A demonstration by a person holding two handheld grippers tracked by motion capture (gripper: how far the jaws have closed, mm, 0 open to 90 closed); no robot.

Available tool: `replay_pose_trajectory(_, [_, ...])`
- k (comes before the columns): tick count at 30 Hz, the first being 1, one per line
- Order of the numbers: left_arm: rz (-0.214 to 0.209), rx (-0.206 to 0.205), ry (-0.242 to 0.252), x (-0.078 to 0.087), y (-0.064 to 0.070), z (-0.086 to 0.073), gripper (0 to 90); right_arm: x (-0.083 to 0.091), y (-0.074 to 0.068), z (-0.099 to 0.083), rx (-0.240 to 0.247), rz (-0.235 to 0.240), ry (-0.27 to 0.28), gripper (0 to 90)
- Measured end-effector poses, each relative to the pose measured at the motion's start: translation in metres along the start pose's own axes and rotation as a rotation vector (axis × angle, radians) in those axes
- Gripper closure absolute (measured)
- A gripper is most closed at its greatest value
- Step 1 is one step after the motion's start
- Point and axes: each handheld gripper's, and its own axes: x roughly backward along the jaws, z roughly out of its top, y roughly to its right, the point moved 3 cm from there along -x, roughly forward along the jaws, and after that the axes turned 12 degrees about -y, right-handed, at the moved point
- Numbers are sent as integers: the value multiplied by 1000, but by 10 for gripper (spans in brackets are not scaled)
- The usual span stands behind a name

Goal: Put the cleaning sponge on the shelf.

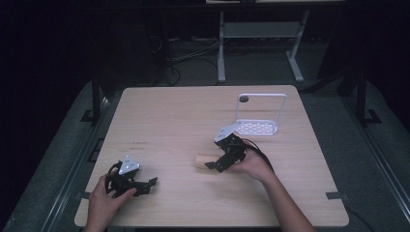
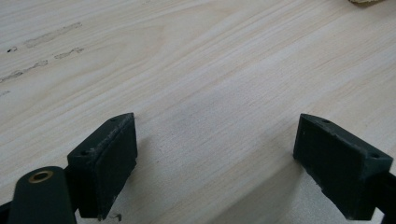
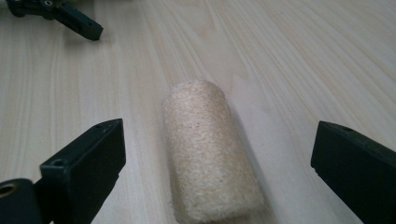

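Lying on its side near the middle of the table (image 1: 159, 116), well apart from the white rack (image 1: 258, 126): a pale, fibrous loofah roll (image 3: 210, 154), judged light, springy and rough enough not to slip, so best taken across its middle with a gentle squeeze. Right claw (image 3: 217, 163) spread wide, jaws either side of the roll with clear gaps and touching nothing, roll pointing straight away between them. Left claw (image 2: 215, 163) likewise wide and empty, low over bare wood at the near left of the table.
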Motion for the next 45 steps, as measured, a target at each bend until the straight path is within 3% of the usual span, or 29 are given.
replay_pose_trajectory(4, [0,0,0,0,0,0,130,-4,0,4,3,7,5,31])
replay_pose_trajectory(16, [0,0,0,0,0,0,130,-24,0,6,38,3,-76,55])
replay_pose_trajectory(28, [0,0,0,0,0,0,130,-33,1,4,63,15,-104,99])
replay_pose_trajectory(45, [0,0,0,0,0,0,130,-39,-1,3,98,15,-138,296])
